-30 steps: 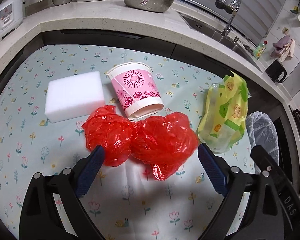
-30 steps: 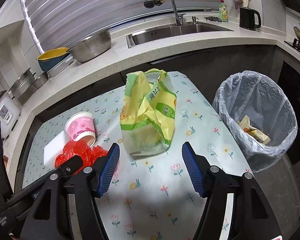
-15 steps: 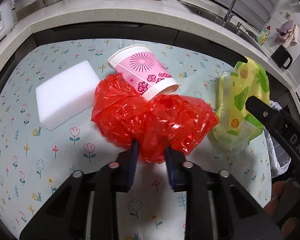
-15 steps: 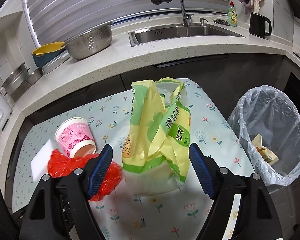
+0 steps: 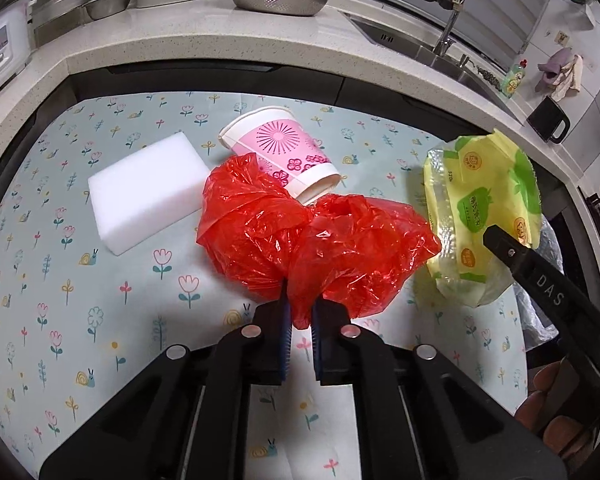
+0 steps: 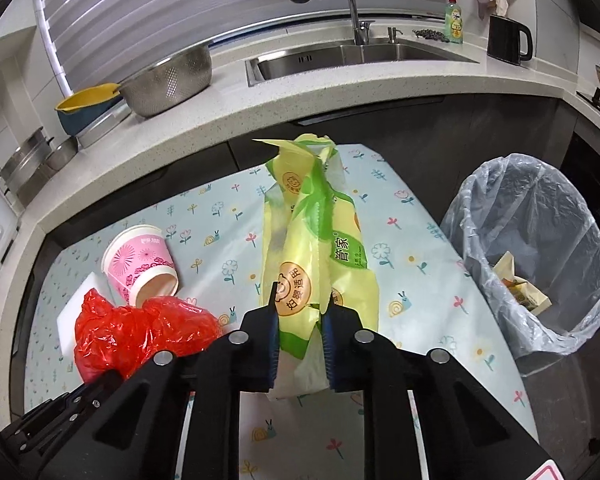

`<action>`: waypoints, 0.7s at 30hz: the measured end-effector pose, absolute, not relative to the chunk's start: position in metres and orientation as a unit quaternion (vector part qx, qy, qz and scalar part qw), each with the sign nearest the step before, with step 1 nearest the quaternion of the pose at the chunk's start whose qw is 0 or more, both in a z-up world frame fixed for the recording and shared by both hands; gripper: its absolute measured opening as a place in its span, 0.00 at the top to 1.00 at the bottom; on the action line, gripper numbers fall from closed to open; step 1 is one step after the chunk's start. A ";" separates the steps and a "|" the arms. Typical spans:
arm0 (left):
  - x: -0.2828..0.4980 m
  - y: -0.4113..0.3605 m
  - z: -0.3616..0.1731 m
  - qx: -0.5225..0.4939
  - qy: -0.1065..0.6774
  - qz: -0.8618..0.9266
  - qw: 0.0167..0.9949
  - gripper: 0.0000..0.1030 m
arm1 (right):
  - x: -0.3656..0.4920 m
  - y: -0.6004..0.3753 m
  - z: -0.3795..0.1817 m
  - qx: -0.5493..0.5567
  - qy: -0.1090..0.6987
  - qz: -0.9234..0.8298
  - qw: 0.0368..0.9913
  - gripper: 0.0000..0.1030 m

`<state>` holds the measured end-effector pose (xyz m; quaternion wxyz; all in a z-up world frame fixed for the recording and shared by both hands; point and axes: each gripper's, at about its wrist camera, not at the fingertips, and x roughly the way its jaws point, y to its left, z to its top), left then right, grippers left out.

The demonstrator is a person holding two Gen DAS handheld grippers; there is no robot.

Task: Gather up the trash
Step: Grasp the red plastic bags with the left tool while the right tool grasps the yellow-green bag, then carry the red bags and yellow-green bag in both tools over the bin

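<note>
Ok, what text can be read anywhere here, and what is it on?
"DAS": side of the right tool, whose jaws are closing on the yellow bag.
"管家": green patch on the yellow bag.
"幼婴适用": orange circle on that bag; first character uncertain.
Too small to read: rim print on the pink cup, label on the soap bottle.
</note>
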<state>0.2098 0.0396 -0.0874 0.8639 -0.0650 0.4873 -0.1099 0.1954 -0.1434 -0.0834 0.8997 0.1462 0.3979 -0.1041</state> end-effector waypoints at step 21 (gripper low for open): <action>0.141 -0.018 -0.012 -0.036 0.430 -0.179 0.884 0.93 | 0.078 -0.209 -0.004 0.177 0.318 -0.152 0.919 0.87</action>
